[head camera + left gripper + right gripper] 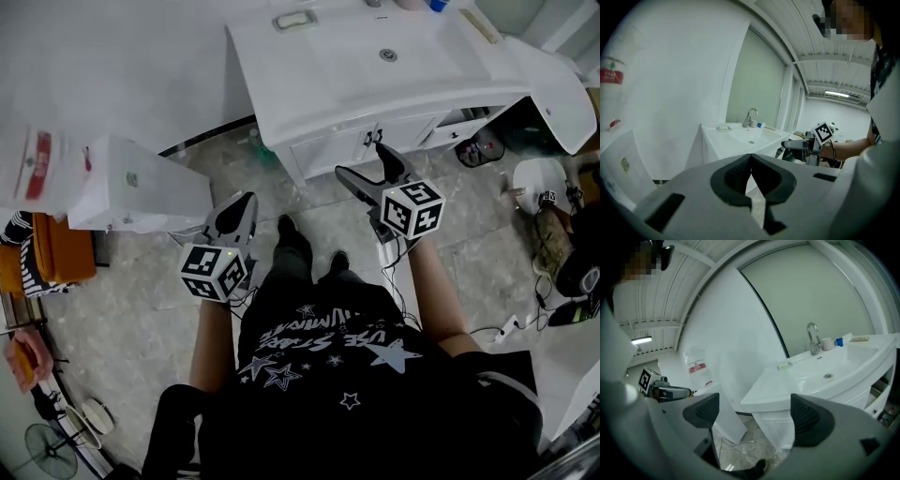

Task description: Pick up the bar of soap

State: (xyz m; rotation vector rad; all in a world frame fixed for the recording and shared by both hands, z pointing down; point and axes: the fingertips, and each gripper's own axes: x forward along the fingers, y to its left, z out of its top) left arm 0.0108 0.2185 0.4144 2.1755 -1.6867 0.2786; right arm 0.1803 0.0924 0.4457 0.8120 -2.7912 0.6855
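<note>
Approach stage | pale rectangular bar of soap (293,20) lies on white ceramic washbasin's (328,70) far-left corner, well apart from both tools | right gripper (754,413) spread wide, empty, presumably readied for grasping | left gripper (751,159) clenched on nothing, idle.

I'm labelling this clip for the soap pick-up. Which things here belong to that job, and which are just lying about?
Belongs to the job:
- bar of soap, at the far left corner of the sink counter
- right gripper, open and empty
- left gripper, shut and empty

Just lying about:
- faucet
- cup
- white cabinet
- floor fan
</note>
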